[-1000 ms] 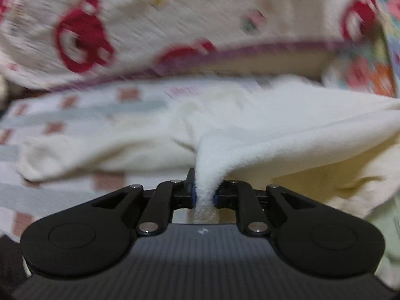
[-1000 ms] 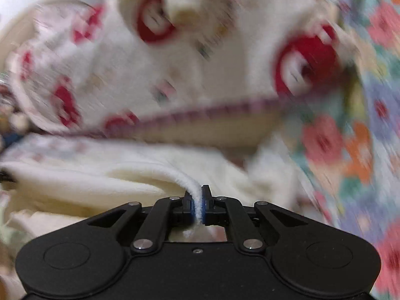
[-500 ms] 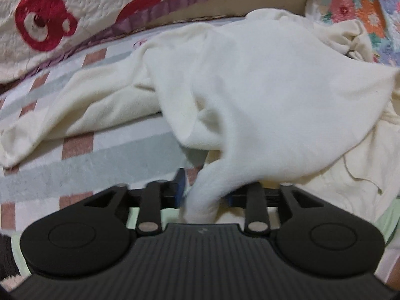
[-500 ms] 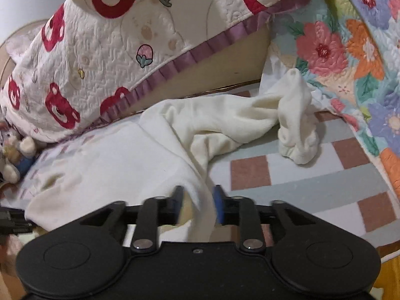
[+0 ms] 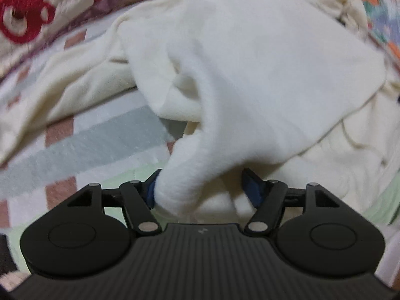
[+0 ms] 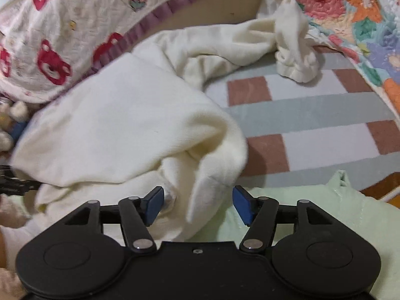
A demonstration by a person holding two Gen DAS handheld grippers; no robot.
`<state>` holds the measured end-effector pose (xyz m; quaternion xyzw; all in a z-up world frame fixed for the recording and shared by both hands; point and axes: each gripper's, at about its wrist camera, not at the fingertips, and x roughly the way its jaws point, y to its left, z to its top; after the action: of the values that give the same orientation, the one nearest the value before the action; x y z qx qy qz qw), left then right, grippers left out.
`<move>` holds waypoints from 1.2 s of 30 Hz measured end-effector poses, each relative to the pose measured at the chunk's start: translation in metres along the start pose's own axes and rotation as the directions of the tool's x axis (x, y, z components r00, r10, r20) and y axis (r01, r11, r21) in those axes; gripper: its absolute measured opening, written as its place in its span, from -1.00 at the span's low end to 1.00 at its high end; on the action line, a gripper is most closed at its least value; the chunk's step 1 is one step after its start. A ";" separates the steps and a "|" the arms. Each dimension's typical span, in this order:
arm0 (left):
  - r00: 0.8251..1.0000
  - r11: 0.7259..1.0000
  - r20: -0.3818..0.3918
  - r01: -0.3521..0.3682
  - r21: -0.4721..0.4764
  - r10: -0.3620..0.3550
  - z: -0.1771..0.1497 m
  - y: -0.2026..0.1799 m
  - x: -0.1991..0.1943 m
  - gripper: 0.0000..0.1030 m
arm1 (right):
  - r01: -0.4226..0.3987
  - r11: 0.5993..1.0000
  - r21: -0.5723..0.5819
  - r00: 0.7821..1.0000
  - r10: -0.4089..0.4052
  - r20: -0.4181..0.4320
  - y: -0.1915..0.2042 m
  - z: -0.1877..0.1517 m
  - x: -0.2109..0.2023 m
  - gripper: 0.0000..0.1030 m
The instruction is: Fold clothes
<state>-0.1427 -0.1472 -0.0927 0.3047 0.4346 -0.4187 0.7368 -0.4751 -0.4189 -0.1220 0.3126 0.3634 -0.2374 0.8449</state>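
A cream fleece garment (image 5: 250, 70) lies spread over the checked bedsheet (image 5: 105, 135), its lower part folded back on itself. In the left wrist view my left gripper (image 5: 202, 187) is open, and a corner of the garment droops loosely between its blue pads (image 5: 252, 187). In the right wrist view the same cream garment (image 6: 120, 125) fills the middle, one sleeve (image 6: 292, 50) trailing to the far right. My right gripper (image 6: 197, 202) is open too, with a loose fold of the hem hanging between its fingers.
A bear-print quilt (image 6: 57, 30) is bunched along the back, and a floral quilt (image 6: 357, 17) lies at the right. A pale green cloth (image 6: 312, 220) sits under the right gripper. Soft toys (image 6: 12, 122) rest at the far left. Checked sheet (image 6: 312, 115) shows to the right.
Both grippers went from shut on the cream garment's edge to open, letting it go. The garment came down from being held up and now lies on the bed.
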 end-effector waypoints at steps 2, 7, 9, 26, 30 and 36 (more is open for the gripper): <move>0.999 0.999 0.021 -0.045 0.002 0.045 0.001 -0.001 -0.002 -0.12 | 0.024 0.999 0.044 1.000 -0.025 0.009 -0.003 -0.002 0.004 0.41; 0.989 0.996 0.131 -0.058 -0.062 0.066 0.015 0.011 -0.035 -0.67 | -0.156 0.978 0.137 0.980 0.136 0.147 -0.023 -0.005 0.005 -0.78; 0.973 0.995 0.209 -0.086 -0.050 0.095 0.024 0.011 -0.062 -0.71 | -0.188 0.977 0.104 0.958 0.159 0.238 -0.026 0.001 -0.017 -0.78; 0.945 0.968 0.325 0.108 -0.225 -0.030 -0.022 0.076 -0.174 -0.89 | 0.237 0.929 -0.284 0.848 -0.055 0.527 0.039 -0.008 -0.199 -0.90; 0.985 0.977 0.170 0.047 -0.210 -0.011 -0.059 0.059 -0.137 -0.89 | 0.205 0.930 -0.304 0.944 -0.105 0.314 0.023 -0.042 -0.162 -0.90; 0.984 0.951 0.152 -0.040 -0.308 0.091 -0.073 0.056 -0.120 -0.89 | 0.194 0.954 -0.229 0.958 -0.134 0.253 -0.001 -0.055 -0.135 -0.91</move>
<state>-0.1540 -0.0197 -0.0117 0.1664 0.4211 -0.3460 0.8217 -0.5851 -0.3579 -0.0494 0.1414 0.3128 -0.2944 0.8919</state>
